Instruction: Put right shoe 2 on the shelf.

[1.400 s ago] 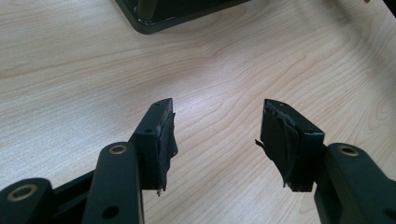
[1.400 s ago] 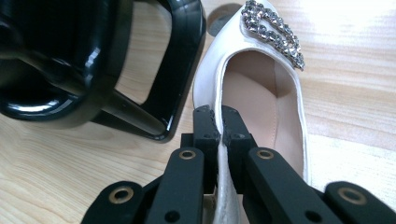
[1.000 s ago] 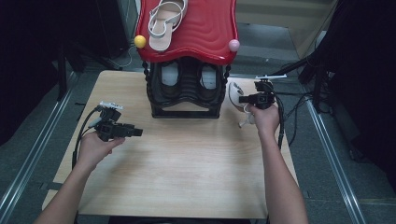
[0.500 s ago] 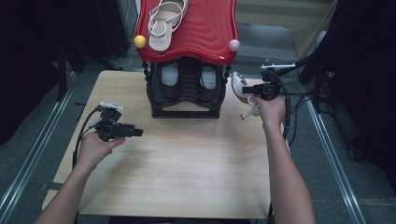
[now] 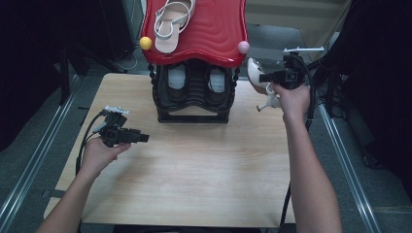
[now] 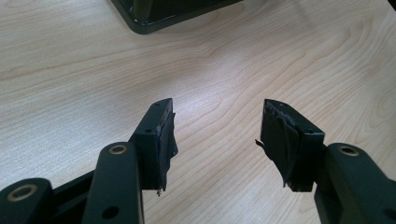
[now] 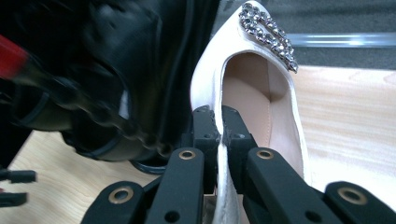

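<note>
Pale wood grain covers the table, which sits on a dark floor with metal rails running along both sides. At the far middle of the table stands a black shoe rack with a wavy red top shelf; a yellow ball caps its left front corner and a pink ball its right. A white strappy sandal lies on the red shelf, toward its left side, and two more shoes with light insoles sit in the black tier below (too dim to tell what kind).

The right gripper is raised off the table just beside the rack's right end, near the pink ball. Its jaws are clamped on the side wall of a white high-heeled shoe, one pad inside the shoe and one outside. In the right gripper view the shoe's toe points away from the camera, with a rhinestone ornament on its front, and the black rack and a beaded black post crowd close against the shoe's left side. In the high view the heel hangs down below the hand.

The left gripper is held low over the left part of the table, well apart from the rack, its jaws spread wide with nothing between them; only bare wood lies ahead, and the rack's base shows at the far edge.
</note>
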### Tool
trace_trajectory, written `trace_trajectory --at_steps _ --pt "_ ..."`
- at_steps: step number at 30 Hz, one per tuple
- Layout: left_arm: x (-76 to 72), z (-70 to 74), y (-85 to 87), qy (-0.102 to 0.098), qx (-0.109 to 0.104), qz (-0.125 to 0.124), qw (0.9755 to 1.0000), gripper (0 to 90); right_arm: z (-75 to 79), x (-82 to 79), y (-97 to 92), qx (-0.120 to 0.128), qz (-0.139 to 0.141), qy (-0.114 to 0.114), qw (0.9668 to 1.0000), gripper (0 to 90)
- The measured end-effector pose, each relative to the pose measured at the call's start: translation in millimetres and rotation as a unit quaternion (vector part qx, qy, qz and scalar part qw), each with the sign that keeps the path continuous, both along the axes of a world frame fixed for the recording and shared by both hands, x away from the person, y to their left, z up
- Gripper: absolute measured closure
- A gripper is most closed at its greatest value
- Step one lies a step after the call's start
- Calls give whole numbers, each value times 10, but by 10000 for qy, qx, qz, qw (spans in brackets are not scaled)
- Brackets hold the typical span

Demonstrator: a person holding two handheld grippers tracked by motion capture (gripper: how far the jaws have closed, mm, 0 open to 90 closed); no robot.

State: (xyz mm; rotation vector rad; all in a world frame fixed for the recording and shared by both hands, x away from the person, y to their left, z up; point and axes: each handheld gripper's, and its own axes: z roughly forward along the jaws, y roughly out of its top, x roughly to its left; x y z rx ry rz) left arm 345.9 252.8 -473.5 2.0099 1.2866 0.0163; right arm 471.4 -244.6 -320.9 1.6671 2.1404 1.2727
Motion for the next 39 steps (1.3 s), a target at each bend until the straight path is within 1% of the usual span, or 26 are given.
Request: trace_trajectory --at_steps 2,6,10,12,17,20,22,26,28,32,33,35,39 --pt "0 -1 -2 -19 24 -2 10000 451 105 2 7 -3 -20 -70 10000 889" --pt "-2 -1 -7 -31 5 14 10000 451 338 -4 45 -36 -24 -196 9998 889" --pt "-3 -2 -13 -14 4 -8 10000 451 566 -4 63 14 -49 -305 9995 888" --pt "-3 -1 -15 -8 0 0 10000 451 664 -3 77 -2 -50 -368 9993 888" --pt "-9 14 -12 40 -19 -30 10000 450 988 -28 150 -63 -24 -564 9984 888" --pt "-19 32 -13 -3 -12 -81 10000 450 1168 -52 186 -120 8 -656 9978 888" --pt "-21 34 -15 -24 -21 -72 10000 450 1286 -69 214 -164 9 -722 9973 888" --pt "-22 35 -16 -36 -2 -63 10000 450 1506 -83 285 -155 39 -843 9963 888" --pt "-22 35 -18 -42 2 -65 10000 450 1604 -85 343 -157 75 -902 9958 888" --pt "-18 28 -18 -23 4 -59 10000 450 1788 -84 506 -245 157 -1012 9944 888" --pt "-16 27 -14 -20 4 -68 10000 450 1827 -80 552 -227 175 -1031 9943 888" --pt "-17 31 -12 -18 -4 -73 10000 450 1891 -66 646 -198 213 -1097 9935 888" --pt "-22 38 -10 -44 -39 -74 10000 450 1962 -5 863 -209 321 -1125 9929 889"
